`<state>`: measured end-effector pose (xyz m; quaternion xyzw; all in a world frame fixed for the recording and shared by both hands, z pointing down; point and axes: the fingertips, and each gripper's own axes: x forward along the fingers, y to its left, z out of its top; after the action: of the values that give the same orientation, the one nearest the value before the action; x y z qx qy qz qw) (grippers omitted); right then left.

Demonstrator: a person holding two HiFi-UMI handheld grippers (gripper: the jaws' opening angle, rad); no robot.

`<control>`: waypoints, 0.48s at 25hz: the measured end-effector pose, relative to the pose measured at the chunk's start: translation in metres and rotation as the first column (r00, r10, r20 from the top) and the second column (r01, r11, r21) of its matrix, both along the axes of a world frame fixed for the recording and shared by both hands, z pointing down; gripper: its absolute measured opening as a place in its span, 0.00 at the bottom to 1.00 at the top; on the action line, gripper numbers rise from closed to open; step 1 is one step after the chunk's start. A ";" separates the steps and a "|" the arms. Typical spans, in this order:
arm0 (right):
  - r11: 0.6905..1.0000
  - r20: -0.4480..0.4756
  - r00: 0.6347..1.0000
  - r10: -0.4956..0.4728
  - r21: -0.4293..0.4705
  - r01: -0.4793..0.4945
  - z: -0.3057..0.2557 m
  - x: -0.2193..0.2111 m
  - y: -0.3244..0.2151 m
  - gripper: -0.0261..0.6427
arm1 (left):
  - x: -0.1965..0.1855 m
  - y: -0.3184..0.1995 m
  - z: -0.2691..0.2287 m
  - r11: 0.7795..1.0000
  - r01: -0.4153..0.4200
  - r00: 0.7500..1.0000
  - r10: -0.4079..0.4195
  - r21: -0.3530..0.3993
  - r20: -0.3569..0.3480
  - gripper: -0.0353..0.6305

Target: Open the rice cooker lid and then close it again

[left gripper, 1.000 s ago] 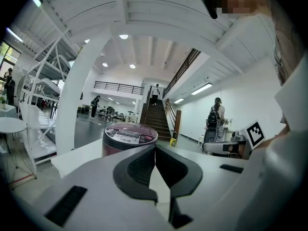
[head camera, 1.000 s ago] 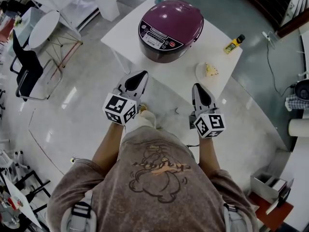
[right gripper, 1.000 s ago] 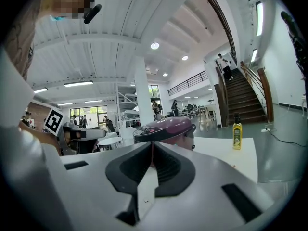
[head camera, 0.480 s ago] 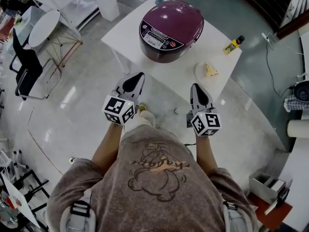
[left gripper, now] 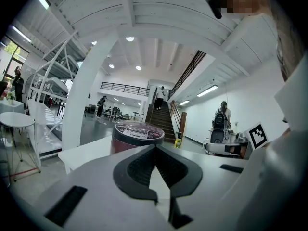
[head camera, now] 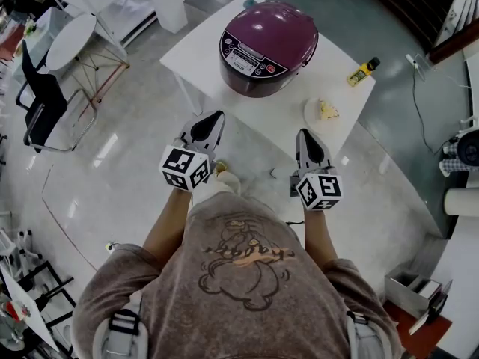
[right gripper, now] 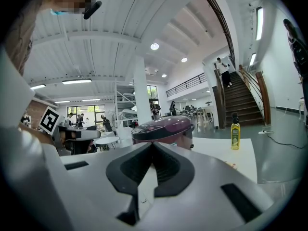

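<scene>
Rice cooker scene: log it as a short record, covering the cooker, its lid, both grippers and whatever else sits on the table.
rice cooker: purple, on the white table, control panel facing the person
lid: closed
left gripper: jaws shut, nothing held, apart from the cooker
right gripper: jaws shut, nothing held, apart from the cooker
yellow bottle: on the table, right of the cooker
small plate: on the table, nearer the person, holding a piece of food

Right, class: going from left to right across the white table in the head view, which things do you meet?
First the purple rice cooker → small plate with food → yellow bottle.
</scene>
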<state>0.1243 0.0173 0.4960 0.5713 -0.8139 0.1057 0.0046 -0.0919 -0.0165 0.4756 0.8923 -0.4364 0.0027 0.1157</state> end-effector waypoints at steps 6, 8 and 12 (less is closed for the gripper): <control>1.000 0.002 1.000 -0.007 0.001 0.007 -0.001 -0.001 0.002 0.04 | -0.002 0.003 -0.003 1.000 0.009 1.000 -0.009 -0.002 -0.012 0.09; 1.000 0.004 1.000 -0.004 -0.001 0.004 -0.001 0.001 0.003 0.04 | -0.002 0.003 -0.003 1.000 0.009 1.000 -0.009 -0.004 -0.011 0.09; 1.000 0.004 1.000 -0.008 -0.007 0.008 0.000 0.002 0.005 0.04 | 0.000 0.006 -0.003 1.000 0.003 1.000 -0.003 -0.007 -0.007 0.09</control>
<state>0.1264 0.0228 0.4955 0.5677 -0.8158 0.1098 0.0055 -0.0922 -0.0102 0.4727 0.8913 -0.4372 0.0009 0.1203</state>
